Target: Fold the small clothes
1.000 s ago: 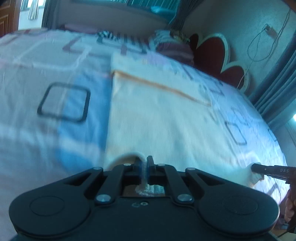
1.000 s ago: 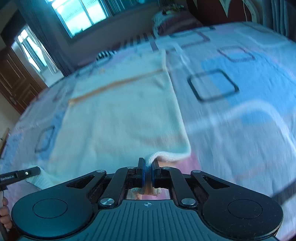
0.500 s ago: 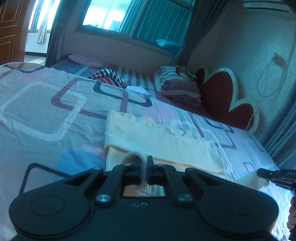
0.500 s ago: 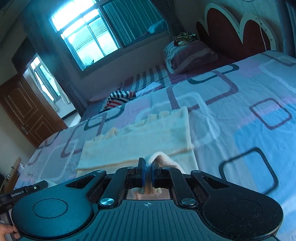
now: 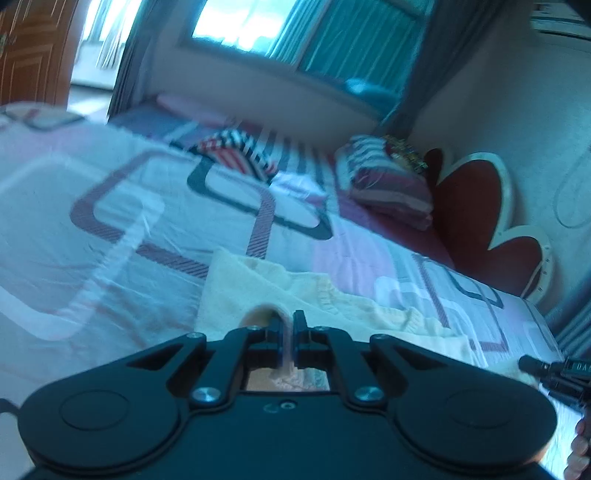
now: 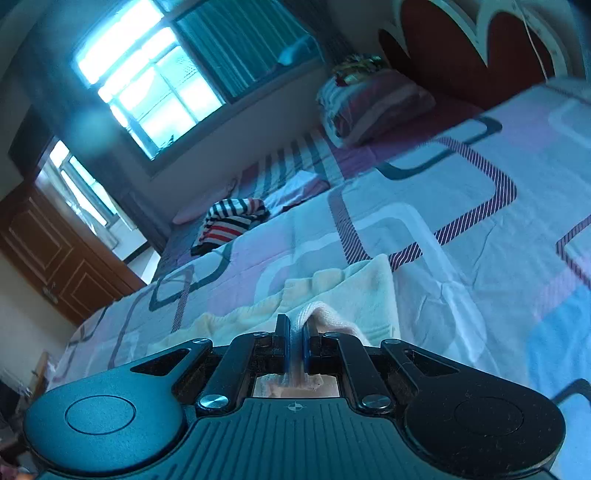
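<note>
Cloth fills the low centre of the left wrist view: a pale yellow garment (image 5: 295, 295) lies folded on the patterned bedsheet (image 5: 110, 229), and a fold of its near edge runs up between the closed fingers of the left gripper (image 5: 287, 332), which is clenched on it. At 3 o'clock from that gripper, low at the frame's right edge, the tip of the right gripper (image 5: 532, 365) shows over the garment's far corner. At 12 o'clock lies a striped piece of clothing (image 5: 236, 155); at 1 o'clock a pillow (image 5: 384, 192) sits against the red headboard (image 5: 476, 221). A window (image 5: 236, 26) is in the back wall.

Right wrist view: the right gripper (image 6: 294, 345) is clamped on a ribbed white hem of the same garment (image 6: 354, 291), which spreads on the bedsheet (image 6: 461, 221) just beyond the fingers. The striped clothing (image 6: 229, 225) sits at 11 o'clock, the pillow (image 6: 373, 103) at 1 o'clock under the headboard (image 6: 443, 48). The window (image 6: 147, 85) is at 10 o'clock, with a brown door (image 6: 55, 258) at 9 o'clock.
</note>
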A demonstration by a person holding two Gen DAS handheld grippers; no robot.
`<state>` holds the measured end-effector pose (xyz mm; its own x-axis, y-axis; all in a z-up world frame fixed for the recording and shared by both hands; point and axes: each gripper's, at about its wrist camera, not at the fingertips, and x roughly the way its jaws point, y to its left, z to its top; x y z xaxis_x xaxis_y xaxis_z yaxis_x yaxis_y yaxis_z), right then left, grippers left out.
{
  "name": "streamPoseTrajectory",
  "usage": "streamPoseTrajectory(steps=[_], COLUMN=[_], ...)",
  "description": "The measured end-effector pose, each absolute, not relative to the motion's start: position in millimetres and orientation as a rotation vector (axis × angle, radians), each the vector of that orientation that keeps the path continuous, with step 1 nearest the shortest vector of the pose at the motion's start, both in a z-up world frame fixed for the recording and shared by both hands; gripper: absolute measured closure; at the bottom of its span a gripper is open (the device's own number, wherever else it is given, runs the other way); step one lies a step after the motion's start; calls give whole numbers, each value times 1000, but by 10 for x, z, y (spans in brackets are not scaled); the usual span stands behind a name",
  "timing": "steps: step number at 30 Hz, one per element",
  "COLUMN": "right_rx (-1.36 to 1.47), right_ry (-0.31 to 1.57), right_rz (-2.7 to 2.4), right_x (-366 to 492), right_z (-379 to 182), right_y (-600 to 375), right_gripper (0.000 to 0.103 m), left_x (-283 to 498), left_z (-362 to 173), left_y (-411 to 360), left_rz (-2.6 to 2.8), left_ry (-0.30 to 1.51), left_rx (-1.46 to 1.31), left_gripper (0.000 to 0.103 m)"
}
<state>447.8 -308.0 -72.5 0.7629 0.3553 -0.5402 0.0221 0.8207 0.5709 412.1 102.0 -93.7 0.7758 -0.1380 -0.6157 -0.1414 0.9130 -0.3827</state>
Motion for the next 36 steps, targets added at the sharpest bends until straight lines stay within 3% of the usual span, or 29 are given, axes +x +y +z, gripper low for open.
streamPoseTrajectory(steps=[8,10,13,15,16,17,19,22,28,31,32,34,36], right_rx=[661,658,674,674,667,643,581,466,290,268,263,252,258], right_ry=[772,791,785,781,777,764,732,706,764,773,770,783,789], right_rz=[145,130,93,79,73,62,43,65,138,155,157,181,190], right_x=[5067,5169,5282,5347,5373,5383,5379,5370,5428,5436,5428,5453,5461], right_z=[-1067,-1125,-1198,-1219,-1227,-1213,-1179,-1150,-1368,-1464,-1475,-1501,-1515], right_y=[-3166,-3146,-3173,-3200,-3200,-3195,-3195,-3154,-2906,-2835,-2825,-2802,-2809], right_gripper=[97,97,97,95,87,71,46,44,45,45,59,87,89], left_x=[4671,4780,4904,4957,4967,4961,4949,4909,5017,5056,5052,5031,5009], left_z=[-1180,-1231,-1263,-1245,-1220,-1191,-1134,-1120,-1361,-1460,-1468,-1462,-1438], left_y=[1035,1009,1013,1040,1048,1055,1070,1053,902,928,926,928,928], left_rz=[85,103,143,174,187,198,179,124,85,93,94,91,92], left_ry=[780,806,791,773,757,739,721,724,799,814,807,796,776], left_rx=[-403,-375,-362,-356,-347,-332,-304,-235,-123,-141,-135,-126,-112], left_gripper=[99,95,79,48,41,34,34,30,34,50,62,71,91])
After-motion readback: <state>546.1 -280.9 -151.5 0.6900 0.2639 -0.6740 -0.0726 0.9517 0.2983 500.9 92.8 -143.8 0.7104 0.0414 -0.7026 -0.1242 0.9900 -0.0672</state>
